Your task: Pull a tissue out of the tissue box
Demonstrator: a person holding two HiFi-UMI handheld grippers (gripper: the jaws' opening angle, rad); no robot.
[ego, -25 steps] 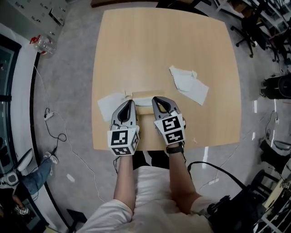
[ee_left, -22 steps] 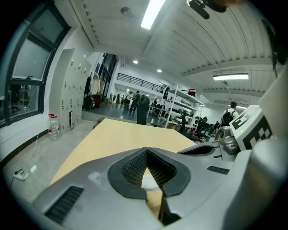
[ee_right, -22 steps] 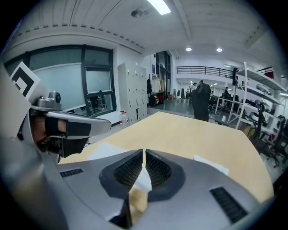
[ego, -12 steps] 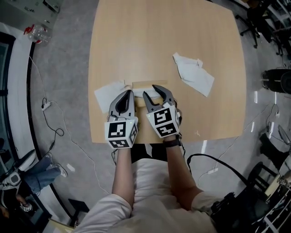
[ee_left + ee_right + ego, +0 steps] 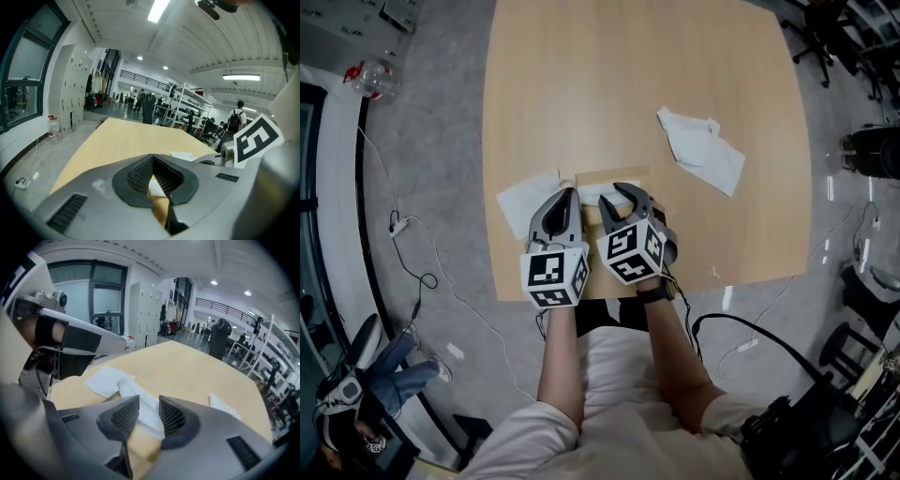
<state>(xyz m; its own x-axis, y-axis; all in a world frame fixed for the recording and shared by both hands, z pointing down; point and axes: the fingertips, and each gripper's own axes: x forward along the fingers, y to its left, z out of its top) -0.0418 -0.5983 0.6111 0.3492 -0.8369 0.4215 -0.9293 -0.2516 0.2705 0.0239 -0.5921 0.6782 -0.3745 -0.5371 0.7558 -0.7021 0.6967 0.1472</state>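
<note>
A flat tan tissue box (image 5: 619, 174) lies on the wooden table (image 5: 637, 84) near its front edge, with a white tissue (image 5: 598, 195) sticking up from its slot. My right gripper (image 5: 614, 199) points steeply down over the box. Its jaws have just been opening and stand wide, with the tissue (image 5: 140, 404) rising between the pads (image 5: 123, 416) and not pressed by them. My left gripper (image 5: 569, 194) is shut at the box's left end. Through the gap behind its tips (image 5: 152, 157) I see tan box (image 5: 159, 206) and a bit of white tissue.
One loose tissue (image 5: 523, 195) lies flat just left of the box, another crumpled one (image 5: 701, 150) lies to the right of the middle. The table's front edge (image 5: 703, 281) runs just behind the grippers. Grey floor with cables (image 5: 412, 262) lies to the left.
The right gripper's jaws went from shut to wide open, and it tipped down onto the box. Both grippers sank a little; the left stayed shut.
</note>
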